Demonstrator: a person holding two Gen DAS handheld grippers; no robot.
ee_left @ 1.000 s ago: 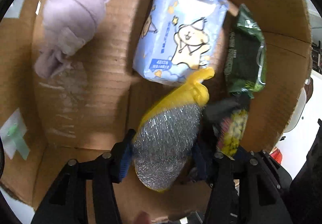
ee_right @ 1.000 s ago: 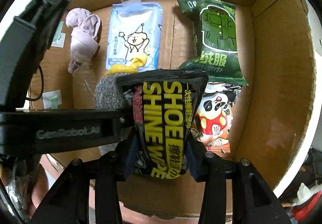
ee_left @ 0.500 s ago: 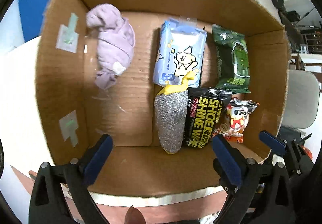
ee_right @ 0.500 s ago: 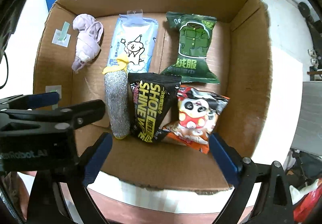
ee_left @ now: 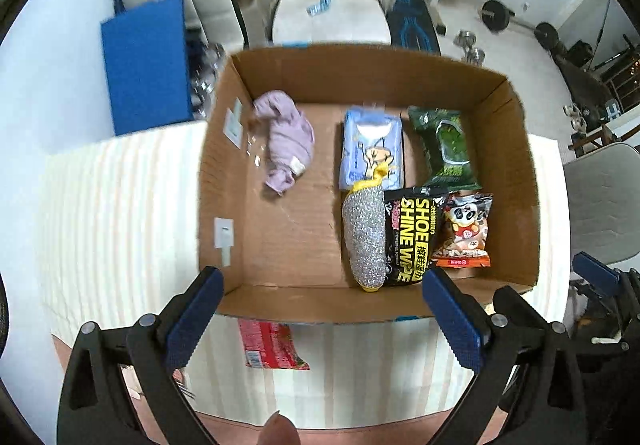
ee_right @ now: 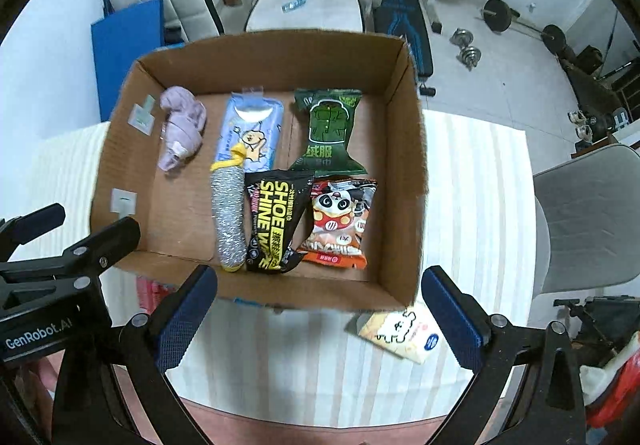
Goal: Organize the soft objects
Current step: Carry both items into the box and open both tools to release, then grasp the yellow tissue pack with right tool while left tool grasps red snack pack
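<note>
Since everything soft is meant to be kept together, the cardboard box (ee_left: 224, 181) is packed in neat rows: lilac cloth (ee_left: 286, 143) at 10 o'clock, blue tissue pack (ee_left: 370, 149), green pouch (ee_left: 446, 145), steel scourer (ee_left: 366, 237), shoe wipes (ee_left: 412, 237), panda snack (ee_left: 464, 231). Both the left gripper (ee_left: 318, 315) and right gripper (ee_right: 318, 315) are spread wide, nothing held. A cream tissue pack (ee_right: 400, 333) at 5 o'clock is only caught by the right view, a red packet (ee_left: 272, 345) clearly only by the left.
</note>
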